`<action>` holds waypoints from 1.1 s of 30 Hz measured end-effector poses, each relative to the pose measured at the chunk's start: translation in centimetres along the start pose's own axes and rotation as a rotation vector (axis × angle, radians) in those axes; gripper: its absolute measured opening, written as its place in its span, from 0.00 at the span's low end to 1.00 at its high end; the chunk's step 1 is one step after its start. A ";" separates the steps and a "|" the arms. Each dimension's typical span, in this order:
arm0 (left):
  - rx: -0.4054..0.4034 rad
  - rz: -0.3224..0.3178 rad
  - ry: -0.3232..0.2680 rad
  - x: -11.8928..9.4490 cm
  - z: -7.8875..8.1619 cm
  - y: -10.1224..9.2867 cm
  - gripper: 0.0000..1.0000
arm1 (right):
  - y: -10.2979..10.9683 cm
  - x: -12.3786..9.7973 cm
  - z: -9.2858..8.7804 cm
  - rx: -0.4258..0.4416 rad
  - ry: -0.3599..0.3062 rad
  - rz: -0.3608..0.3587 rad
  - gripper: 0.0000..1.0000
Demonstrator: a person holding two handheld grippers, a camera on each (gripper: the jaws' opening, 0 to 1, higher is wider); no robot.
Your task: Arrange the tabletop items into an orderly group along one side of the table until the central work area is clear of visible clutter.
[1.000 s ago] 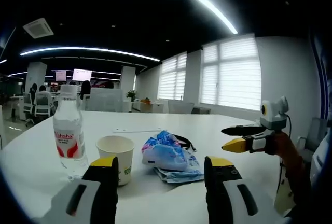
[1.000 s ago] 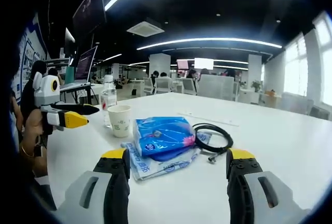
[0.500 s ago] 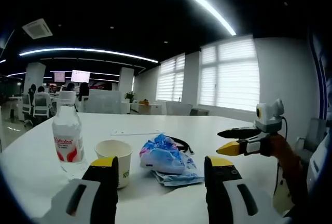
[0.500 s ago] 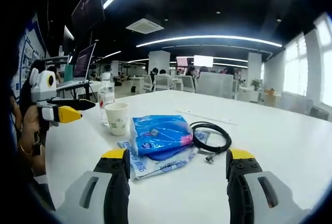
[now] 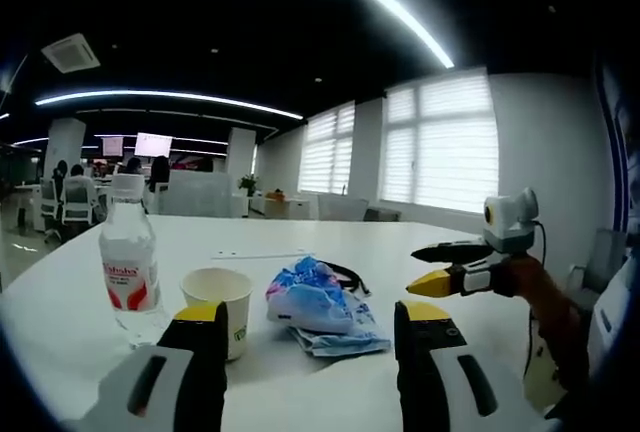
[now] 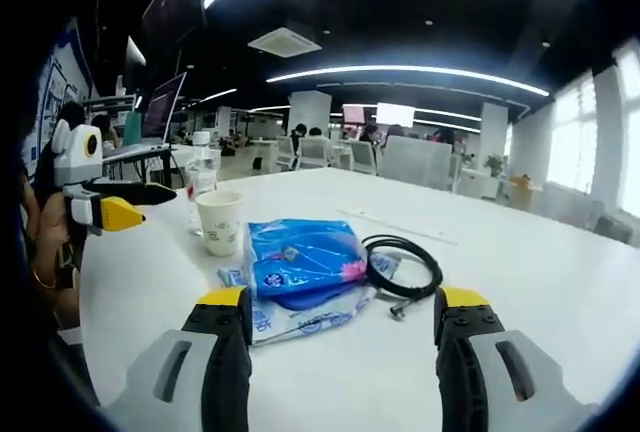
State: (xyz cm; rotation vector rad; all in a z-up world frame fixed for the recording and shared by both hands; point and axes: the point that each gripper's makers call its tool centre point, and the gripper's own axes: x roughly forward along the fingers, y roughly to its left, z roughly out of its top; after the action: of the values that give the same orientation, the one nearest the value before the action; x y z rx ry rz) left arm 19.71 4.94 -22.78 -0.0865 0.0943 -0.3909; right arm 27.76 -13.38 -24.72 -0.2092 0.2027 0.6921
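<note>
The table [image 6: 560,282] is white, the packet [image 6: 303,260] blue with pink, the cable [image 6: 402,264] black, the cup [image 6: 220,222] cream, and the bottle [image 5: 128,267] has a red-white label.

You've got an open office behind the white table [image 6: 560,282]: window blinds [image 5: 447,147] at one wall, long ceiling light strips [image 6: 400,72], a ceiling air vent [image 5: 72,53], wall screens [image 6: 392,115], a laptop [image 6: 163,122] on a far desk, people seated [image 5: 62,192] at distant desks.
</note>
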 end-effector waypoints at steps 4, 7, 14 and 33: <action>0.002 -0.004 0.004 -0.1 -0.1 -0.2 0.67 | -0.2 0.3 -0.1 -0.006 0.003 0.001 0.71; 0.003 -0.005 0.002 -0.1 -0.1 -0.3 0.67 | -0.5 0.6 0.0 -0.016 -0.008 0.001 0.70; -0.002 -0.001 0.010 -0.2 -0.4 0.0 0.67 | -1.1 1.2 0.2 -0.021 -0.034 -0.005 0.68; -0.019 0.026 0.013 -0.6 -0.6 0.7 0.67 | -2.6 2.9 -0.5 -0.039 -0.001 -0.037 0.66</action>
State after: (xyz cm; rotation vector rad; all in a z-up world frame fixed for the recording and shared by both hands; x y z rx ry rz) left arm 19.38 5.78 -23.45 -0.1010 0.1115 -0.3648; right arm 31.54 -13.69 -25.65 -0.2491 0.1841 0.6595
